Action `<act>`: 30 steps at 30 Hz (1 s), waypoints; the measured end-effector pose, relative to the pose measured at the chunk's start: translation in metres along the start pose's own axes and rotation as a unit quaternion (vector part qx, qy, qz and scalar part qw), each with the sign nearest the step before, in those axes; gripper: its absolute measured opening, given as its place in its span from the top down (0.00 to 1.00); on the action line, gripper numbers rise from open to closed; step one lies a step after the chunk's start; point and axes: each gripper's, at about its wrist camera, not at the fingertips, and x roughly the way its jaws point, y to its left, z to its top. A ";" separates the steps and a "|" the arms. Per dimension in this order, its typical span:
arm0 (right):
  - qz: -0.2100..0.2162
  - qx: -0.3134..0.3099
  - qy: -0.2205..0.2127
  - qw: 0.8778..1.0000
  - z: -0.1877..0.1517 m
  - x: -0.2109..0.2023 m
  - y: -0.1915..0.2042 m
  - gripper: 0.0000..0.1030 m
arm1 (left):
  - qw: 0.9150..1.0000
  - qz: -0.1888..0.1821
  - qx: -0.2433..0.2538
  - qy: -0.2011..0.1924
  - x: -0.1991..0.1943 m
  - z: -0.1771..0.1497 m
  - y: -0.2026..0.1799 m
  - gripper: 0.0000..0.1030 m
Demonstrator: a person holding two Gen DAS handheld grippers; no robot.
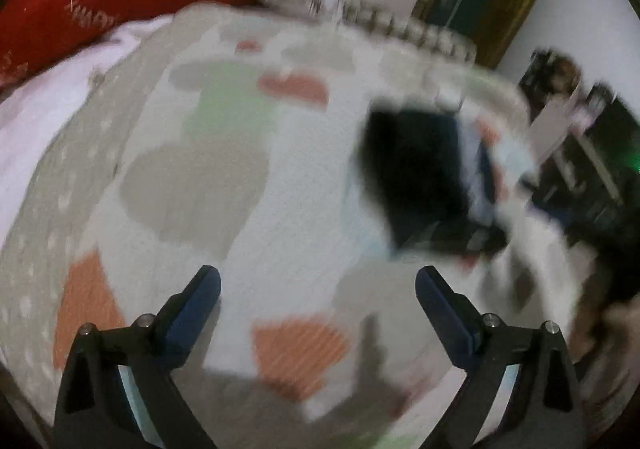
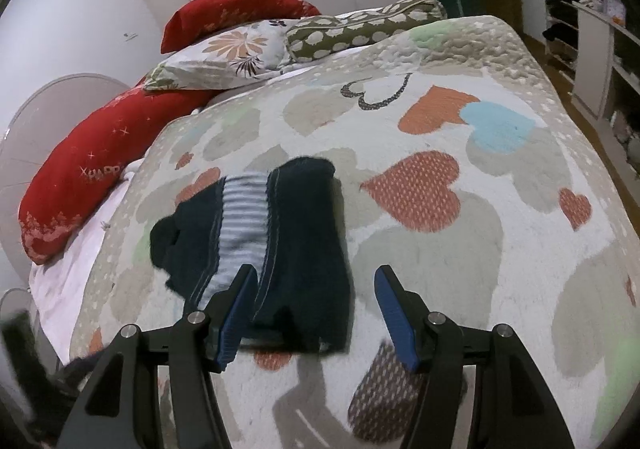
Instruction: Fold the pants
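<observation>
On the bedspread [image 2: 460, 249], folded pants [image 2: 280, 245] lie before both open grippers.

Each tool, the left tool [image 1: 318, 281] and the right tool [image 2: 316, 281], had two black plastic arms with triangular cut-outs, silver round screws at the joints, and dark blue ribbed pads on its fingers [image 2: 394, 313].

One pair of dark pants [image 2: 280, 245] lies folded on one bed [image 2: 520, 249] — a single heart-print quilt [image 2: 420, 121] over it. Pillows: two red pillows [image 2: 100, 169], one floral pillow [image 2: 224, 53], one spotted bolster [image 2: 360, 29] — four in all. Two grippers, each with two fingers [image 2: 394, 309]
</observation>
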 end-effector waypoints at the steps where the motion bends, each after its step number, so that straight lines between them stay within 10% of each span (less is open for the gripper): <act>1: 0.001 0.001 0.004 1.000 0.006 0.007 -0.003 0.34 | 1.000 -0.009 0.001 -0.003 0.002 0.012 -0.006 0.05; 9: 0.061 0.026 0.067 0.996 0.029 0.071 -0.013 0.35 | 0.993 -0.102 0.012 0.064 0.093 0.073 -0.051 0.05; 12: 0.104 0.035 0.078 0.991 0.033 0.079 -0.010 0.69 | 0.989 -0.116 0.006 0.096 0.115 0.072 -0.058 0.30; 18: 0.094 0.018 0.064 0.993 0.057 0.076 -0.002 0.81 | 0.991 -0.109 0.024 0.077 0.117 0.103 -0.069 0.41; 26: 0.052 0.008 0.059 0.997 0.070 0.094 -0.003 0.78 | 0.993 -0.075 0.047 0.075 0.133 0.116 -0.072 0.37; 30: 0.022 -0.004 0.053 0.998 0.067 0.085 -0.004 0.57 | 0.992 -0.086 0.030 0.085 0.127 0.103 -0.067 0.32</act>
